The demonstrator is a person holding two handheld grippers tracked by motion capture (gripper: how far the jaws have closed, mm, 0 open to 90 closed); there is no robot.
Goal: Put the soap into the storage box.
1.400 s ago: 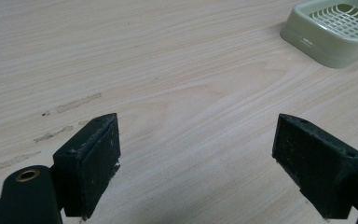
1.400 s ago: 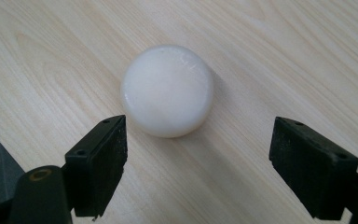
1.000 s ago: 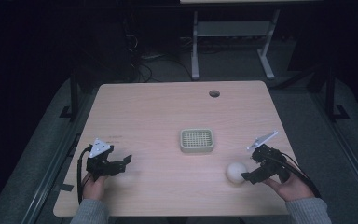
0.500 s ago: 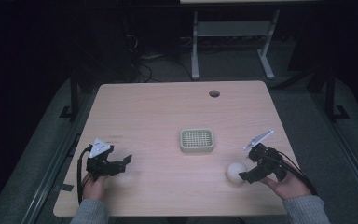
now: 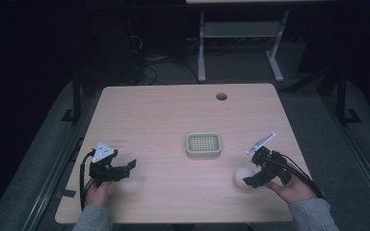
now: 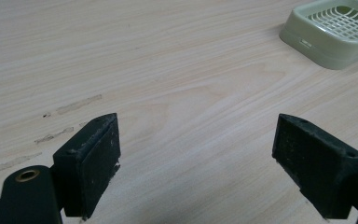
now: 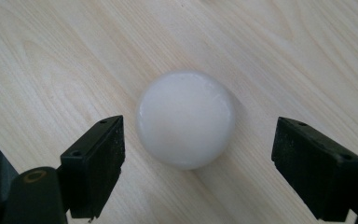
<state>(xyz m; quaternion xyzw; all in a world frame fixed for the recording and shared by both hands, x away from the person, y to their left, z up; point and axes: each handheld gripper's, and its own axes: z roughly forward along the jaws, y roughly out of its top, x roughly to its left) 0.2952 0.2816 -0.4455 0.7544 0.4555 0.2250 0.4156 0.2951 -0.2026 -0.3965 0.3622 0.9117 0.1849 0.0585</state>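
white ball (image 7: 185, 119), one; tray (image 5: 203, 144), one

Left gripper (image 5: 125, 167): held low near the counter's near-left corner, fingers (image 6: 91, 161) spread wide, nothing between them, pointing toward the counter's middle.
Left hand (image 5: 98, 192): wraps the gripper's rear; grey sleeve enters from the bottom edge.
Right gripper (image 5: 251, 177): near the counter's near-right side, tilted down, pointing left; fingers (image 7: 95, 161) wide apart.
Right hand (image 5: 294, 188): grips from behind, grey sleeve below.
Cables: one trails from each gripper.
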